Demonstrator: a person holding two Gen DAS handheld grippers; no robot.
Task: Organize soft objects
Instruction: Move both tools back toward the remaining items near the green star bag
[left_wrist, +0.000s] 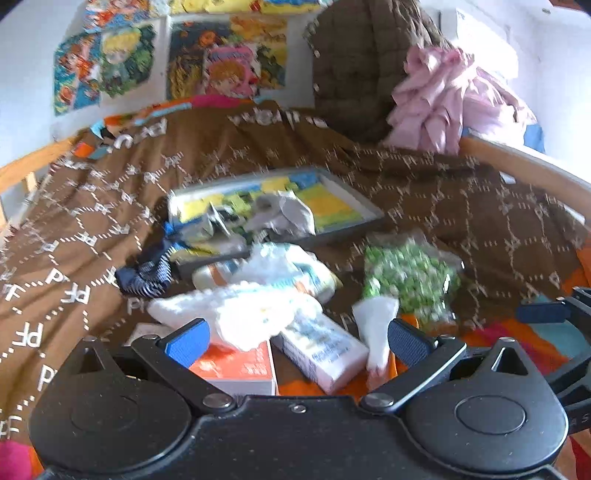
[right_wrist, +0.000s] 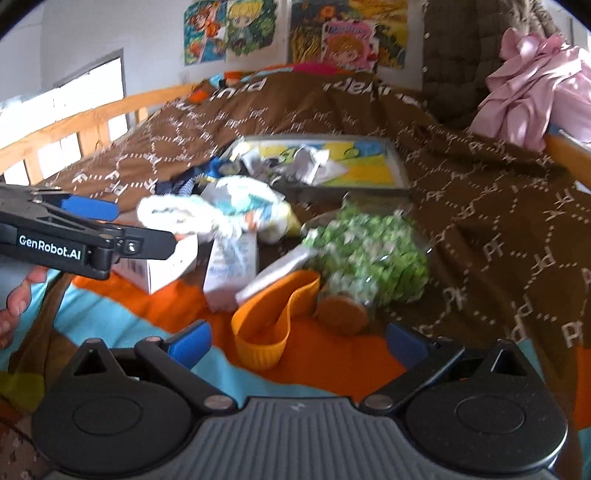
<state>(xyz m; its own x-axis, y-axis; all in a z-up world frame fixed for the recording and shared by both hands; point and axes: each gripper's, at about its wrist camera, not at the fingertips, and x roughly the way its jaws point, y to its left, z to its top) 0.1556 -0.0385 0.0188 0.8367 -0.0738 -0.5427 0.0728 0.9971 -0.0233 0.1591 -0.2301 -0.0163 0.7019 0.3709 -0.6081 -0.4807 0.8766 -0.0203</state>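
Note:
A heap of soft things lies on the brown patterned bedspread. In the left wrist view my left gripper is open, with a fluffy white cloth lying just ahead between its blue pads, not gripped. A navy striped sock sits to the left. A crumpled grey-white cloth rests in the picture tray. In the right wrist view my right gripper is open just behind a floppy orange silicone cup. The left gripper shows at the left, over the white cloth.
Two white boxes lie under the white cloth. A jar of green sweets with a cork lid lies on its side. A pink garment and a brown quilted jacket hang at the back. Wooden bed rails border the bed.

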